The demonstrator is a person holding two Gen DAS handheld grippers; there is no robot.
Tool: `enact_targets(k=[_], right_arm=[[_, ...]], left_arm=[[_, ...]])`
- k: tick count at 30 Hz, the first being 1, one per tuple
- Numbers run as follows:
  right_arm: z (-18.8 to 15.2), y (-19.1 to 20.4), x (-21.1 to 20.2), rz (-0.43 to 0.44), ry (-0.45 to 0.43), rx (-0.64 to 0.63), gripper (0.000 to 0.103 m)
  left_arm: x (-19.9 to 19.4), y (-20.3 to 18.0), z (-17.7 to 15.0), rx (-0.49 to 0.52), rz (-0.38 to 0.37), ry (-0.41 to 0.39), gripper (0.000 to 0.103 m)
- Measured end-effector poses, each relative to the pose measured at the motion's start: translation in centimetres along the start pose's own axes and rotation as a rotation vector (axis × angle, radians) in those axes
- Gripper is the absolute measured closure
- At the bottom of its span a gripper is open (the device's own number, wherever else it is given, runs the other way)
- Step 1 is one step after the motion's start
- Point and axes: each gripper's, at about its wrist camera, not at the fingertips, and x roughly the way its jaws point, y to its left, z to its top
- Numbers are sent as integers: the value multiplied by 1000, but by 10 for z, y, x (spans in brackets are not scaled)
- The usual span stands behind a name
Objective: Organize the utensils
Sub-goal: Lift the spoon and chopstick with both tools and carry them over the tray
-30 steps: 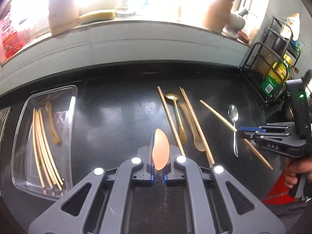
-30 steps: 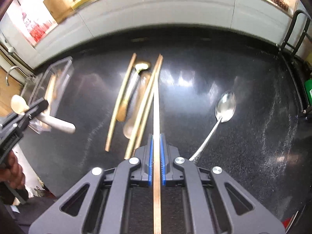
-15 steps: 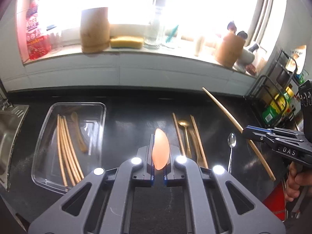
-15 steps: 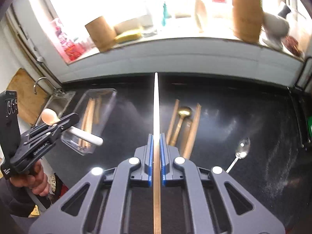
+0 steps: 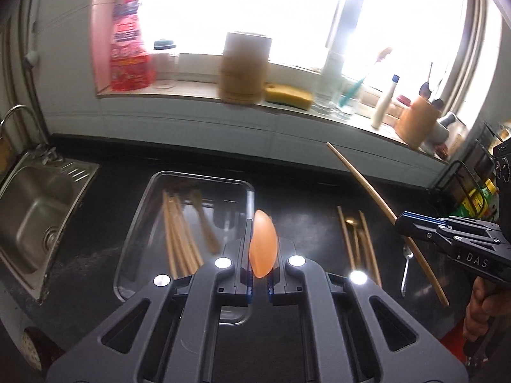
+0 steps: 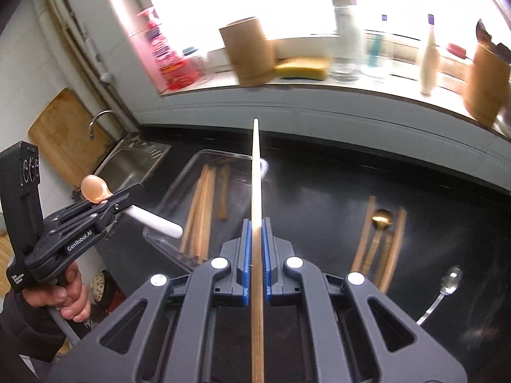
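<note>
- Left gripper (image 5: pixel 259 274) clamps an orange-bowled spoon (image 5: pixel 262 243); right gripper (image 6: pixel 255 255) pinches a wooden chopstick (image 6: pixel 256 191).
- Both hang near the clear tray (image 5: pixel 140 204) at the tabletop's (image 6: pixel 319 204) left.
- Best lower each parallel to the chopsticks already inside (image 6: pixel 201 204), releasing low.

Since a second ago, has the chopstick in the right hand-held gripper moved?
Yes. The chopstick has lifted off the counter and swung left, its tip now over the tray.

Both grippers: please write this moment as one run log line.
left gripper: shut on orange spoon | right gripper: shut on chopstick | clear tray: holds chopsticks | counter: utensils remain
</note>
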Motion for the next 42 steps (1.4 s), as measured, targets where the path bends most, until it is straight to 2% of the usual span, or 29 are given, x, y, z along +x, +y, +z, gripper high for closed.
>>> enact_targets(k=[10, 16, 24, 31, 42], right_arm=[[16, 92, 54, 83, 46, -79, 96], [23, 109, 76, 91, 66, -79, 96], [30, 107, 96, 84, 88, -68, 96], [38, 94, 120, 89, 125, -34, 96], [43, 67, 186, 144, 235, 78, 96]], left_arm=[[-19, 79, 2, -69, 67, -5, 97], [-15, 95, 3, -68, 55, 9, 97], [8, 94, 8, -55, 12, 41, 97], [43, 96, 10, -79, -32, 101, 97], [102, 112, 15, -133, -63, 215, 97]])
